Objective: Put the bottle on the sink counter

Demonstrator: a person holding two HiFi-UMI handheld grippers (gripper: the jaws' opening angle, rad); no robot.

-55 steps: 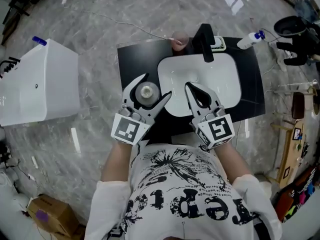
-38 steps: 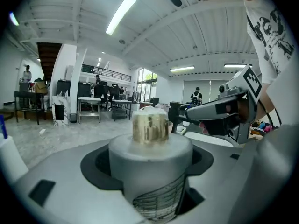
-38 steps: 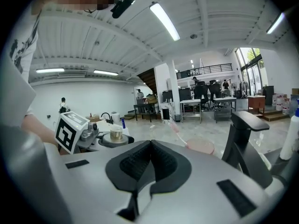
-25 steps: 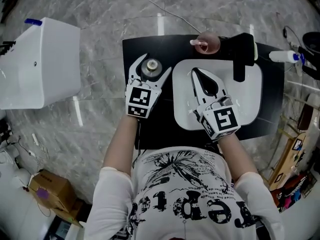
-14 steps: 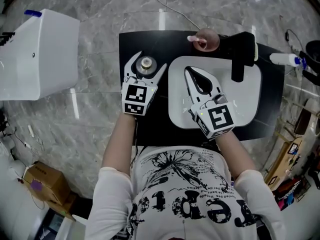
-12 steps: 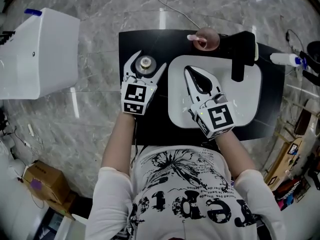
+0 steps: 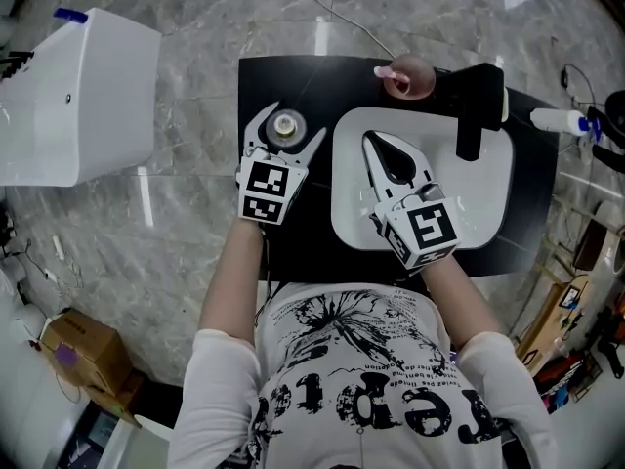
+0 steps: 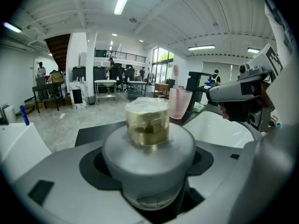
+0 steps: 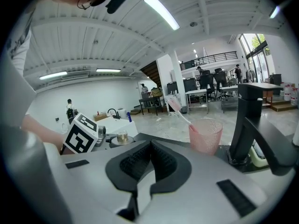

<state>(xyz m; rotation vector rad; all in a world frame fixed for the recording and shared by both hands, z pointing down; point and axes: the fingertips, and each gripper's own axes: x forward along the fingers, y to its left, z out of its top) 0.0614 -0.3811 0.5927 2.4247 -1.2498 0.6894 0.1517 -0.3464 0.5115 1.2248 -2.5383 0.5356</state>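
From the head view: left tool clamped round the squat grey bottle with a gold cap, over the black sink surface, with the white oval basin to that tool's right. Carried forward and away from the near edge over the last two seconds, hardly shifted in the last half second. Probably set down or about to be, with only the release left. Right tool idle over the basin, pointing towards the black faucet. In the left gripper view: bottle filling the gap between the jaws, hugged on both sides. In the right gripper view: jaws pressed together on nothing, pink ribbed cup ahead.
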